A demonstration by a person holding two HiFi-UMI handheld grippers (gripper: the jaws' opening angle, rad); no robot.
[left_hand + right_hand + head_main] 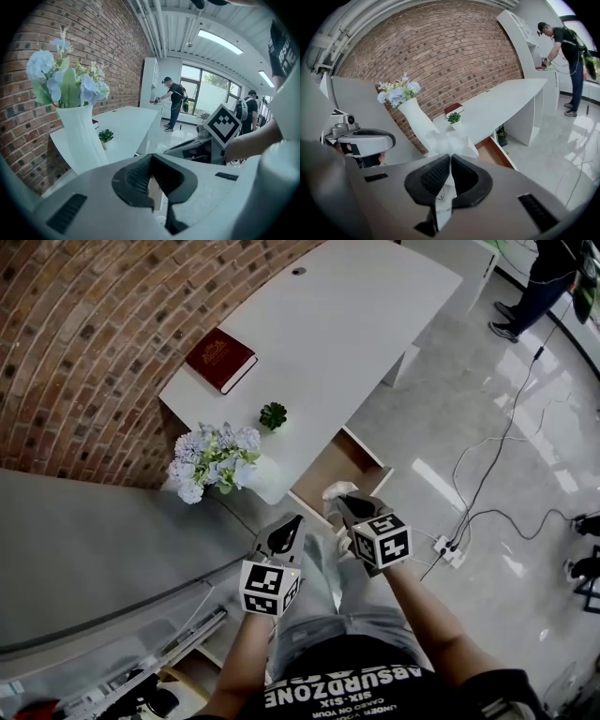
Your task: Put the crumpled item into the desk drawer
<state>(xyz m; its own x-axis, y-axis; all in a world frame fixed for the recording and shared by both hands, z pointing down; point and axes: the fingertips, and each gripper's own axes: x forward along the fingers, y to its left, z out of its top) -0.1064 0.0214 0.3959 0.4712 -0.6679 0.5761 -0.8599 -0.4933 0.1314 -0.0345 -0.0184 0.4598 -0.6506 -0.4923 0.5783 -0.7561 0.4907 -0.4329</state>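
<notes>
At lower centre of head view, crumpled white paper (334, 491) sat pinched in right gripper (349, 504), jaws closed tight on it, just above open desk drawer (345, 468). Left gripper (287, 532) beside it at left, jaws together, empty. Best way, as judged: carry paper well inside drawer walls before opening jaws; keep left gripper off flower vase (211, 465) further left.
</notes>
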